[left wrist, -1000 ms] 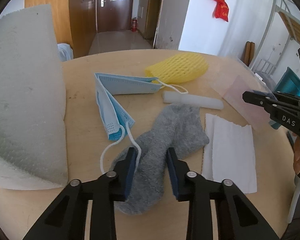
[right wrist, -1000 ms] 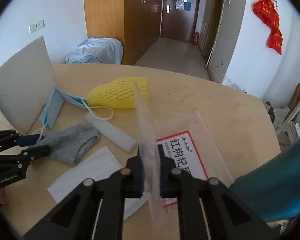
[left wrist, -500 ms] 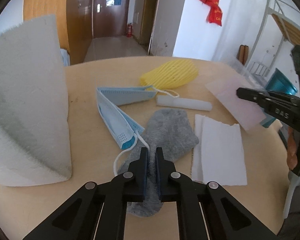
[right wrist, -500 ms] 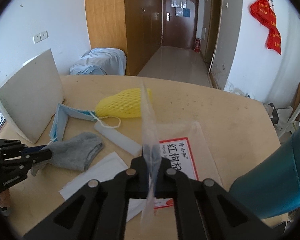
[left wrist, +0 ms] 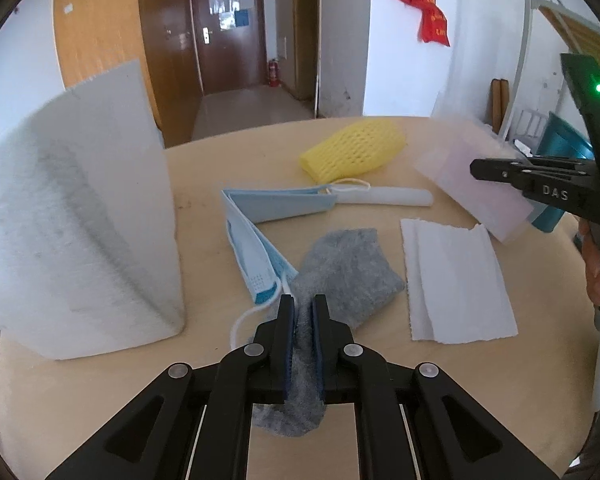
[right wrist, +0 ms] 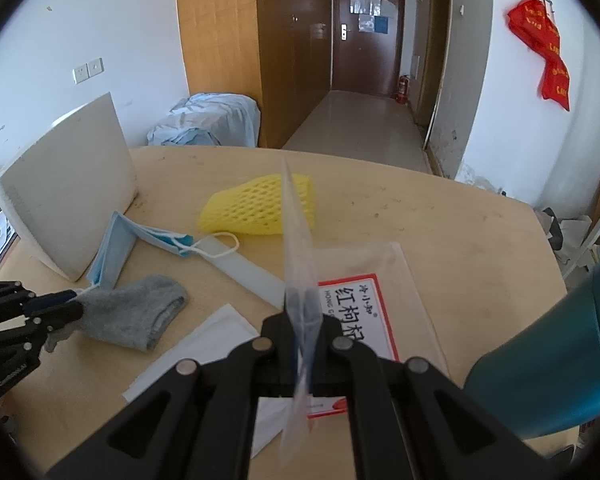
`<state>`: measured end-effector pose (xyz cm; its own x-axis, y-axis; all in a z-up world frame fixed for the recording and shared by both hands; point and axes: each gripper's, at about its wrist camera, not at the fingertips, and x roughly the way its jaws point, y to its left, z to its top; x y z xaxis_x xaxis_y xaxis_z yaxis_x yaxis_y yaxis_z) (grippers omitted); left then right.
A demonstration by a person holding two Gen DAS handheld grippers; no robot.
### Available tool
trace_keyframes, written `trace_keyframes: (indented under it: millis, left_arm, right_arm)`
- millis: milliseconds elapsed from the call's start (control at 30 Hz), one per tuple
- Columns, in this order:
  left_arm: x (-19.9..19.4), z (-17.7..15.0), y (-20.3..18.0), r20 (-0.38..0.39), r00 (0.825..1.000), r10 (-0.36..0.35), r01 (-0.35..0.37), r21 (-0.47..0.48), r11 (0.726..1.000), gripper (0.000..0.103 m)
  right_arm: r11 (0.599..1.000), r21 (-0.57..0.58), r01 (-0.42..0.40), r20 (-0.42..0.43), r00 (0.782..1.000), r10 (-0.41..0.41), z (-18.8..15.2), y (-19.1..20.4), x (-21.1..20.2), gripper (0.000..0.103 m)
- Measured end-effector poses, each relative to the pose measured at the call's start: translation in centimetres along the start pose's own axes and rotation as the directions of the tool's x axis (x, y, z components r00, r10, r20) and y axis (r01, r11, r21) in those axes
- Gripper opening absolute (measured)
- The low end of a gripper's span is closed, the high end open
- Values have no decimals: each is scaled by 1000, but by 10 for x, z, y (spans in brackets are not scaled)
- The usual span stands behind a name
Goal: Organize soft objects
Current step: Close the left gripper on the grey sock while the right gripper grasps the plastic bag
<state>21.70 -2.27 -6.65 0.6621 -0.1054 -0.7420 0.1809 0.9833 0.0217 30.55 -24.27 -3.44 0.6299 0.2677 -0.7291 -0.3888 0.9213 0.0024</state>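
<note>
left wrist view: left claw (left wrist: 301, 312) has just been closing, pinching grey sock (left wrist: 346, 270) on table (left wrist: 204, 216), beside blue mask (left wrist: 256, 256); right wrist view: right claw (right wrist: 303, 312) pressed together on clear plastic bag (right wrist: 298, 240), upright above table.

Fuzzy grey knit cloth sock (left wrist: 342, 272) pinched between the left jaws, clear glossy plastic bag (right wrist: 298, 240) between the right jaws, soft white creased paper towel (left wrist: 456, 280) beside the sock, matt pale wooden tabletop (left wrist: 204, 360) beneath
</note>
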Motion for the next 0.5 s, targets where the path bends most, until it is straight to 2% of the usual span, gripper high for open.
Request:
trace_keyframes:
  millis: [33,67,100,133,167,267,333,433,500]
  left_arm:
    - [-1,-1,-1,-3,1000,1,-1,7,1000,13]
    - [-1,-2,-2,-8,1000,-1,1,10,1000,24]
    - [-2,-4,-3,-9,1000,-7,7,10,1000,40]
    - [-3,-5,-4,-3,1000,-10,10,10,1000,48]
    - [-5,-6,-4,7,1000,-6,5,10,1000,61]
    - [-16,-6,-10,57,998,-28,26,32,999,65]
    - [-18,0,-15,68,995,-74,71,39,997,65]
    - [-12,11,-25,56,986,-156,152,65,986,66]
    - [-4,17,-30,45,984,-172,168,80,982,65]
  right_arm:
    - [1000,2,-1,0,1000,1,0,0,0,4]
    - [1000,2,-2,1,1000,2,-1,-1,-1,4]
    - [1000,2,-4,1,1000,4,0,-1,-1,4]
    - [1000,1,-6,1,1000,6,0,-1,-1,4]
    - [1000,0,-6,1,1000,6,-1,-1,-1,4]
    - [1000,-2,-9,1,1000,9,-2,0,-1,4]
    - [1000,-2,-10,-1,1000,10,-3,0,-1,4]
    - [1000,3,-14,1,1000,14,-2,0,-2,4]
    - [1000,4,-16,1,1000,16,-2,-1,-2,4]
